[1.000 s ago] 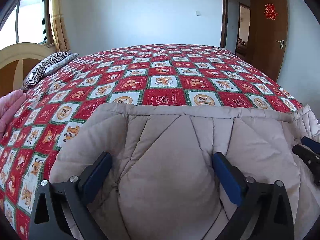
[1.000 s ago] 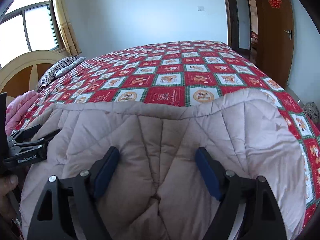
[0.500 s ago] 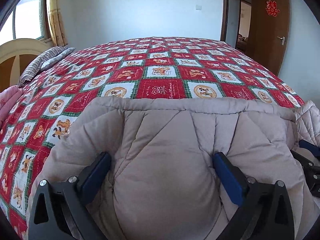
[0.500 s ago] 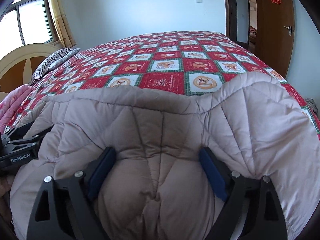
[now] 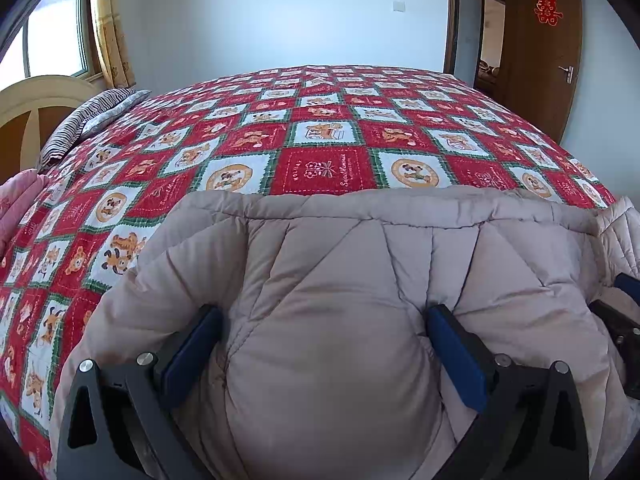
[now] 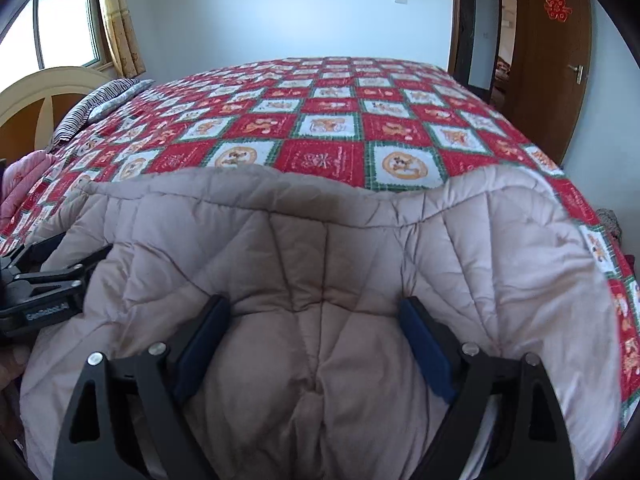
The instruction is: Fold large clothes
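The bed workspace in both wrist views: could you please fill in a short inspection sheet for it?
Surface: bed with red patchwork quilt, flat.
Job's things: beige padded coat lying at the near edge, bulging between both pairs of jaws.
Clutter: striped pillow and pink bedding at the headboard side.
Grippers: left gripper and right gripper both stand wide, padding between the blue pads; the right's jaws have just been opening.
Cables: nothing seen.
Surroundings: window, curtain, open wooden door.
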`<state>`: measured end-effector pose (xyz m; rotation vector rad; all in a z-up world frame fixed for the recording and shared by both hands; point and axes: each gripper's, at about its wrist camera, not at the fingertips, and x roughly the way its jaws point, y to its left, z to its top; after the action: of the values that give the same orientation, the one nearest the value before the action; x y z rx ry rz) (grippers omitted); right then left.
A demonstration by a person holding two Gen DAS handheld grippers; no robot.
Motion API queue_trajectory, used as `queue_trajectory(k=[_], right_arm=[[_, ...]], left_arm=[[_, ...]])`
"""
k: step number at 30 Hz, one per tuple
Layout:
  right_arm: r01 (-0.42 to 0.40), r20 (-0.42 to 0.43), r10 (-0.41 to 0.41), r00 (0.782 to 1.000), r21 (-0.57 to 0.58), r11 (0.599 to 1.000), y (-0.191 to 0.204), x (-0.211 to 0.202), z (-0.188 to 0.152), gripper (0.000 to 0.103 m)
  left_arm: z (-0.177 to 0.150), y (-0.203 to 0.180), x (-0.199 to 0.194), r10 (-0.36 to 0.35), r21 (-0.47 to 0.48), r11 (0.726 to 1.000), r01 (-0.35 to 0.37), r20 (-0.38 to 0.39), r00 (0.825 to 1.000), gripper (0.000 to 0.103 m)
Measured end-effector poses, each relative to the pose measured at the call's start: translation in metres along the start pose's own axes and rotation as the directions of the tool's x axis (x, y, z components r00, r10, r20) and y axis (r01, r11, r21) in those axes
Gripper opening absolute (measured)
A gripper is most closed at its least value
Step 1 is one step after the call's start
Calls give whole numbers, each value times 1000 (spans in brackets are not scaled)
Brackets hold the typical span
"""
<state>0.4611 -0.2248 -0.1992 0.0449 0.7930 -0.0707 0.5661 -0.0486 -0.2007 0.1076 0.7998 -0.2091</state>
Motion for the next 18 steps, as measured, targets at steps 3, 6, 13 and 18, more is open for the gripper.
queue_trajectory(k=[3,6,13,18], right_arm=[[-10,116,11,993,-13,1000,20,-41,-3,89],[-36,111,44,993,-73,997,47,-49,-11,89],[-23,20,25,999,-93,995,52,-7,-23,82],[-11,33,14,999,-93,996,52,-1,-29,85]], left_arm=[[0,0,0,3,1,1000,-3,-2,1000,102],[-1,1,0,3,2,1000,-3,-1,1000,102],[0,1,1,-3,-7,1000,3,-5,1000,102],[0,2,2,-3,-8,1000,2,-10,1000,102]])
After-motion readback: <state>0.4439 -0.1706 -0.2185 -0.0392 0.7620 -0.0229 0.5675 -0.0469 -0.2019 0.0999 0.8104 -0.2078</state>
